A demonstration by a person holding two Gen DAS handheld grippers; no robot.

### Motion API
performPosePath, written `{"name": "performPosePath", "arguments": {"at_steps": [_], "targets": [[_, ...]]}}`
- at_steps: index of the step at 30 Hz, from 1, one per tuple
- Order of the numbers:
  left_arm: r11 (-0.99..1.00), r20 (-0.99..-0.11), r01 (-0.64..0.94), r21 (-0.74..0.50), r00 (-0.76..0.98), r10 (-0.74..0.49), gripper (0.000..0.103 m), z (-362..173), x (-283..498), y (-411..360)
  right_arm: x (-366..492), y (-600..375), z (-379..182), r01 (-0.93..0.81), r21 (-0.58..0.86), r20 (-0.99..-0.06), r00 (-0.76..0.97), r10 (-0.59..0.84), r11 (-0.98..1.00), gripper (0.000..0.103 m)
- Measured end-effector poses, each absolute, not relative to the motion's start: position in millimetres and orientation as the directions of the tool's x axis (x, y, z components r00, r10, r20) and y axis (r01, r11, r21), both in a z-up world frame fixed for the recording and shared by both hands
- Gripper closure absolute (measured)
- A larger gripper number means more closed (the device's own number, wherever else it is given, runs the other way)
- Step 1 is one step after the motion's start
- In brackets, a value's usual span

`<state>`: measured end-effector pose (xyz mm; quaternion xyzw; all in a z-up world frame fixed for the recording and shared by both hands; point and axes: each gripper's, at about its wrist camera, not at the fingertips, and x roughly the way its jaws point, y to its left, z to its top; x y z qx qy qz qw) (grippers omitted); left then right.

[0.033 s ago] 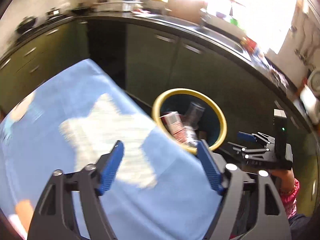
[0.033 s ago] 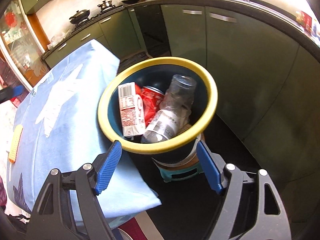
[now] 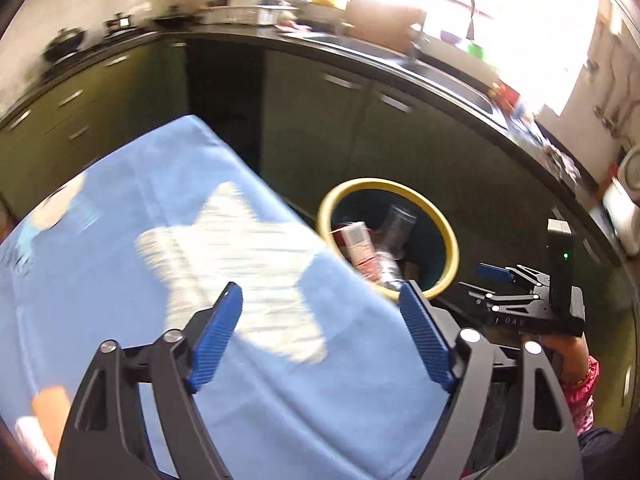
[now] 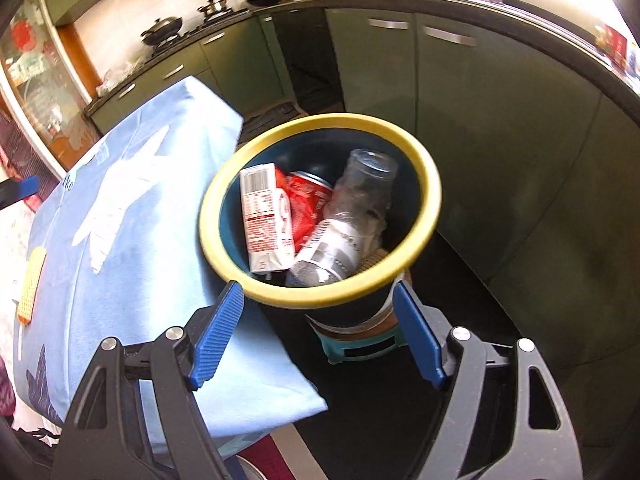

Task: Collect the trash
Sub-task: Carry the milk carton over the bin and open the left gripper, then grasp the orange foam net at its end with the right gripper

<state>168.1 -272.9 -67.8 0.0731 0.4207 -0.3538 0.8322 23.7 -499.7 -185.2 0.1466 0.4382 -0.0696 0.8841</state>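
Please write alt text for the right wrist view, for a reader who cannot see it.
A yellow-rimmed bin holds a carton, a red can and clear bottles. The open right gripper is empty; a blue cloth lies left.

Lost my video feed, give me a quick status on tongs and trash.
Left tongs opening, empty, over blue cloth. Right tongs open, empty, by bin. Carton, can, bottle binned. Nothing blocking.

The cloth (image 3: 160, 240) was smeared with blur. The bin (image 3: 450, 236) sat half hidden behind it, contents (image 3: 364, 248) unreadable.
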Motion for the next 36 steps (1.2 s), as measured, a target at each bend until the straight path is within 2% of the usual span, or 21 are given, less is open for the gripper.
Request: {"name": "performPosePath", "arguments": {"at_steps": [3,10,21,28,36], "targets": [[0.805,-0.721,0.573,-0.153,0.492,-0.488,0.012,-60.1,154.8,-220.5,34.7,-482.2,-180.7,0.204,0.179,-0.802,0.597,0.023,0.963,0.03],[0.924,-0.69,0.37,-0.101,0.643,-0.333,0.007,-57.8,129.9,-112.5,70.6,-415.7,-161.7,0.02,0.129,-0.804,0.587,0.093,0.991,0.03],[0.989,-0.683,0.142,0.03,0.726,-0.083,0.005,-57.8,85.9,10.9,123.0,-251.2,-147.4,-0.384,0.113,-0.821,0.483,0.304,0.916,0.03],[0.999,-0.69,0.043,-0.004,0.723,-0.034,0.005,-67.5,70.4,72.6,126.1,-142.9,-143.9,-0.55,0.144,-0.82,0.4,0.41,0.823,0.03],[0.998,-0.706,0.042,-0.046,0.706,-0.062,0.005,-87.2,72.3,105.7,116.2,-74.7,-138.8,-0.578,0.201,-0.81,0.356,0.466,0.791,0.03]]}}
